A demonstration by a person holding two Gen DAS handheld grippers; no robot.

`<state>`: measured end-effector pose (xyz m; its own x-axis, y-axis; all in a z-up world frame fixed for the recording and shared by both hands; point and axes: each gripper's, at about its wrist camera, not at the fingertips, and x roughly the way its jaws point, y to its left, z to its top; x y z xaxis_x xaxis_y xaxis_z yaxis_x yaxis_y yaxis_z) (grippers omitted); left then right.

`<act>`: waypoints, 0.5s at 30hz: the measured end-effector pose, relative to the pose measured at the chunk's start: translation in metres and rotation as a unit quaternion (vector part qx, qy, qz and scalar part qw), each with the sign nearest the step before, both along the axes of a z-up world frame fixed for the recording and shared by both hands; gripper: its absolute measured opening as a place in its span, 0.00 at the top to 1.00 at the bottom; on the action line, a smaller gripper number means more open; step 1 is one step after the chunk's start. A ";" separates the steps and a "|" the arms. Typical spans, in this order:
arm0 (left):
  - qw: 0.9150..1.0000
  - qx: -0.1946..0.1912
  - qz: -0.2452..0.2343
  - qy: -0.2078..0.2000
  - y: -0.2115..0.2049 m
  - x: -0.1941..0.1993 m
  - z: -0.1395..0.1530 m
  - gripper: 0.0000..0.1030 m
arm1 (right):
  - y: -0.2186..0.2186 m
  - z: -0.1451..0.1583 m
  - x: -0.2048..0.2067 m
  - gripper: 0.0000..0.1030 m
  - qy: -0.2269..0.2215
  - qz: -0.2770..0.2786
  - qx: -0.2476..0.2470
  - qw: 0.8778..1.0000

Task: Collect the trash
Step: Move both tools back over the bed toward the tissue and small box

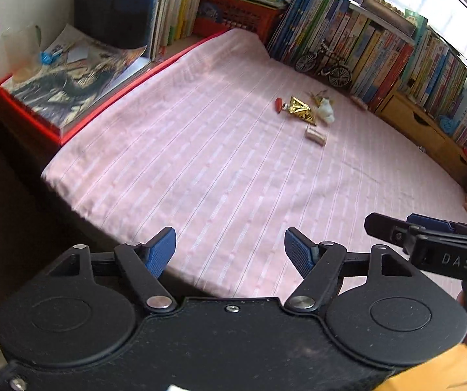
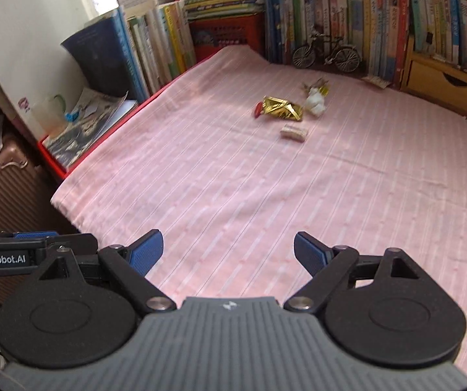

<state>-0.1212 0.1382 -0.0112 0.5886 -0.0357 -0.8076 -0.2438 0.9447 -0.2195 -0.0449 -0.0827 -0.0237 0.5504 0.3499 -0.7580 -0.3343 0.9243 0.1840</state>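
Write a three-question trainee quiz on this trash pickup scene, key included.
1. True or false: the left gripper holds the gold wrapper.
2. Which lies nearest the grippers? A) red piece B) white wad C) pale roll
3. Fill in: the trash lies on a pink striped ____.

Key:
1. False; both it and the right gripper are open and empty, well short of the trash.
2. C
3. cloth
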 end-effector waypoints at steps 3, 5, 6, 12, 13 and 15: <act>1.000 0.001 -0.005 -0.012 -0.020 0.045 0.006 0.28 | -0.025 0.013 0.038 0.11 -0.027 -0.030 -0.006 0.999; 1.000 0.001 -0.009 -0.017 -0.030 0.071 0.005 0.26 | -0.040 0.020 0.063 0.13 -0.040 -0.049 -0.006 0.998; 1.000 0.002 -0.011 -0.018 -0.037 0.086 0.003 0.25 | -0.050 0.022 0.075 0.15 -0.044 -0.057 -0.005 0.997; 0.999 0.011 -0.030 -0.010 -0.083 0.170 -0.026 0.25 | -0.086 0.014 0.145 0.25 -0.044 -0.069 -0.007 0.997; 0.999 0.010 -0.032 -0.008 -0.090 0.183 -0.033 0.25 | -0.090 0.011 0.154 0.25 -0.041 -0.067 -0.008 0.997; 0.999 0.007 -0.032 -0.002 -0.101 0.207 -0.047 0.26 | -0.095 0.005 0.174 0.26 -0.035 -0.059 -0.010 0.998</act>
<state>0.0859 0.0374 -0.0582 0.5887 -0.0629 -0.8059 -0.1818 0.9611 -0.2078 0.1292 -0.1779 -0.0191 0.6385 0.2654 -0.7224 -0.2351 0.9611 0.1453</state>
